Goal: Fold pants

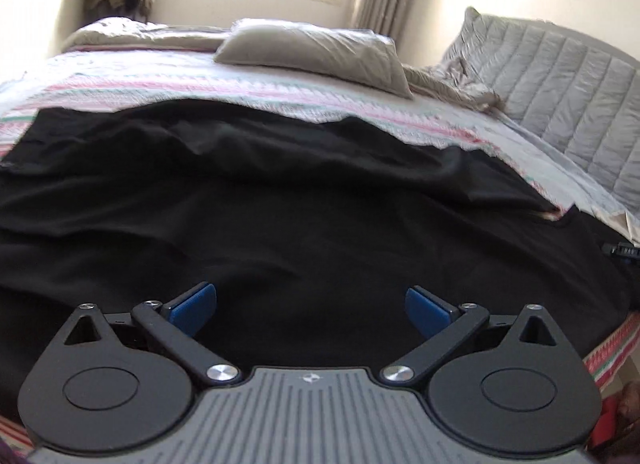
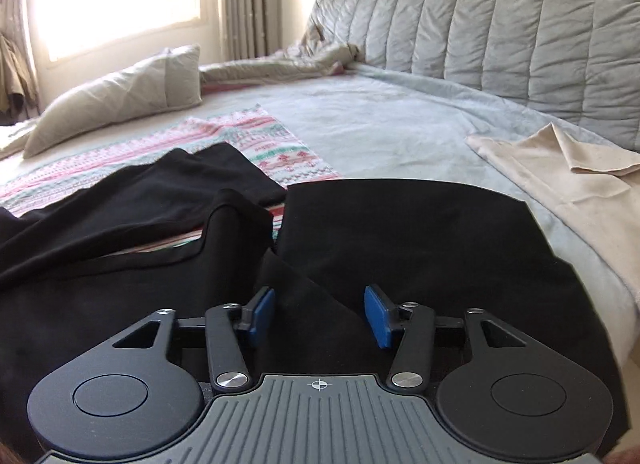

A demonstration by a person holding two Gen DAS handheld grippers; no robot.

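Observation:
Black pants (image 1: 280,200) lie spread across the bed over a patterned pink, white and green blanket (image 1: 160,80). My left gripper (image 1: 311,310) is open and empty, its blue pads wide apart just above the black fabric. In the right wrist view the pants (image 2: 420,232) show two leg ends, one lying flat ahead and one (image 2: 208,180) further left with a folded-up edge. My right gripper (image 2: 318,316) is open and empty, low over the fabric.
A grey pillow (image 1: 316,48) lies at the far side of the bed. A quilted grey headboard cover (image 2: 500,24) stands at the right. A beige cloth (image 2: 560,172) lies on the light bedsheet to the right. The bed edge (image 1: 612,348) is near right.

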